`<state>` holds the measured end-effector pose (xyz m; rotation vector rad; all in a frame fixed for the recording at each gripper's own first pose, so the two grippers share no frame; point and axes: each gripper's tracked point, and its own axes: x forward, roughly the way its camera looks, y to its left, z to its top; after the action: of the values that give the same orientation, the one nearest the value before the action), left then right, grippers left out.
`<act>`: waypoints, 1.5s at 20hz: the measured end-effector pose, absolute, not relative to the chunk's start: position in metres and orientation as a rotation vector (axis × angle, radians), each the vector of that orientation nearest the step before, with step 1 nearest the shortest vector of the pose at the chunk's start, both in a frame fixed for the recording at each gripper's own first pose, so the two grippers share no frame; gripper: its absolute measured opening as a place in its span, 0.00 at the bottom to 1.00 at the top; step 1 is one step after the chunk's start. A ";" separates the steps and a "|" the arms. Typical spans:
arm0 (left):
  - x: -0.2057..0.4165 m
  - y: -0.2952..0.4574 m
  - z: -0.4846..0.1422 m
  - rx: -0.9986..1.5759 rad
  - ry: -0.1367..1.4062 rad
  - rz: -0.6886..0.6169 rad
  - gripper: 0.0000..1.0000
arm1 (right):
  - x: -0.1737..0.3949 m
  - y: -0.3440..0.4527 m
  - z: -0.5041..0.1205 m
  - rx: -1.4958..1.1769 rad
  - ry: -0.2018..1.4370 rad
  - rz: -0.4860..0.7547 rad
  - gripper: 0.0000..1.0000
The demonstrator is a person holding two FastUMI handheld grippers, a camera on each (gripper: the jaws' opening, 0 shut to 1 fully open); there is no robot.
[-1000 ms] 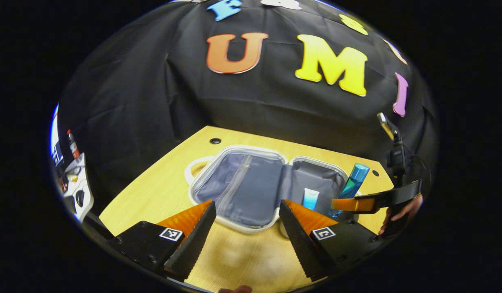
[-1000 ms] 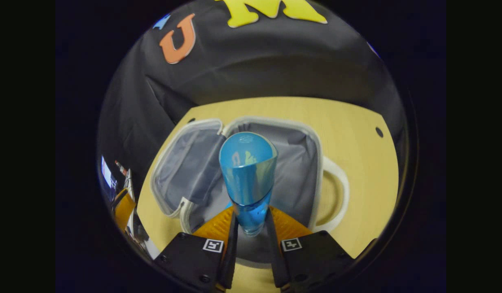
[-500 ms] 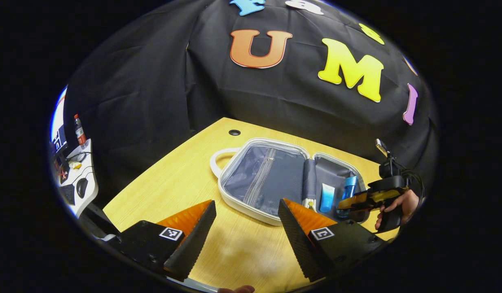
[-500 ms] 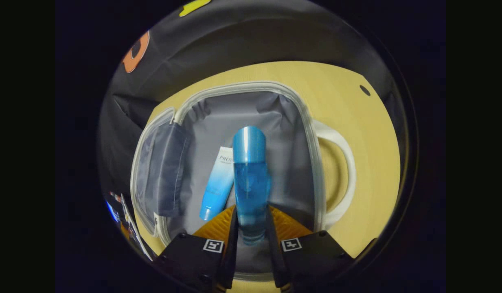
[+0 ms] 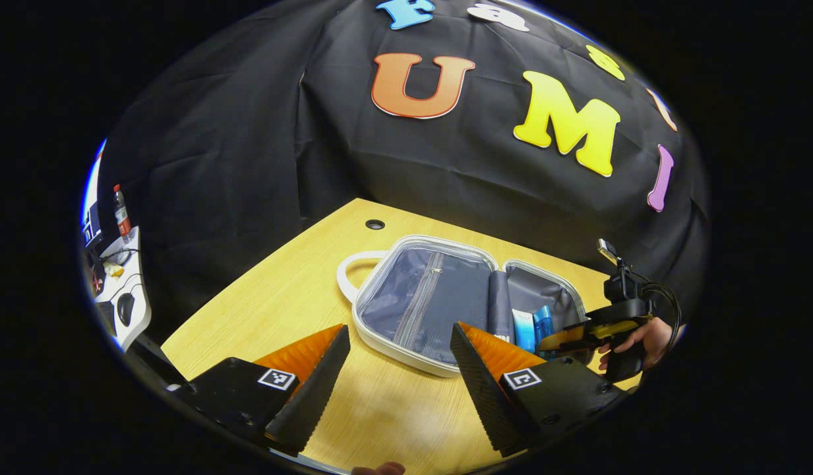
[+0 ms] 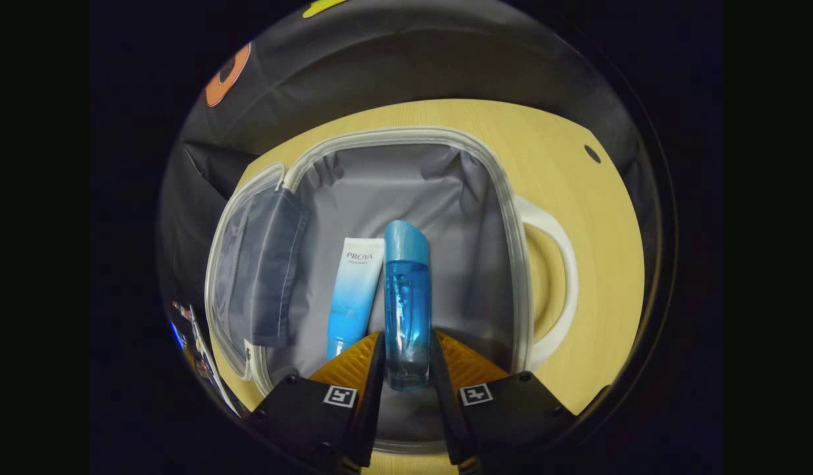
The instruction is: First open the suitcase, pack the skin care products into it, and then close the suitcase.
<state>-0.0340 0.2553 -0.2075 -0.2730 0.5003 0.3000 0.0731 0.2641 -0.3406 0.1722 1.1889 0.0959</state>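
The left gripper view looks from low over the near tabletop (image 5: 274, 297) toward the far wall, with the open suitcase (image 5: 419, 303) a little way ahead. The right gripper view looks steeply down, very near, into one half of this suitcase (image 6: 406, 185). Both views share the suitcase and the tabletop (image 6: 577, 191).

**Operator:** Which items carry markings?

**Technician:** The tube (image 6: 355, 290), lying just at 9 o'clock of the bottle (image 6: 406, 310), bears one short printed brand line near its flat end. The finer print beneath it is too small to tell.

**Operator:** Any others?

**Technician:** A square coded marker (image 6: 339, 396) sits on each finger base of the right tongs (image 6: 407, 338) and the left tongs (image 5: 398, 328). These are patterns rather than letters.
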 end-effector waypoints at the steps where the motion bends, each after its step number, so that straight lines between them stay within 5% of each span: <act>1: -0.034 0.260 -0.208 -0.270 0.500 0.306 0.98 | 0.071 0.262 -0.334 0.165 1.173 0.109 0.39; 12: 0.020 0.354 -0.197 -0.287 0.375 0.269 0.98 | 0.027 0.211 -0.208 -0.016 0.849 0.297 0.70; 20: 0.077 0.381 -0.274 -0.398 0.518 0.190 0.97 | 0.007 0.174 -0.139 -0.087 0.676 0.304 0.70; 30: 0.117 0.393 -0.334 -0.684 0.625 0.166 0.89 | -0.011 0.132 -0.155 -0.031 0.728 0.179 0.70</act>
<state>0.1170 0.3930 -0.3336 -0.6844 0.6247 0.1656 -0.0105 0.1315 -0.1550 -0.0310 0.7284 0.1789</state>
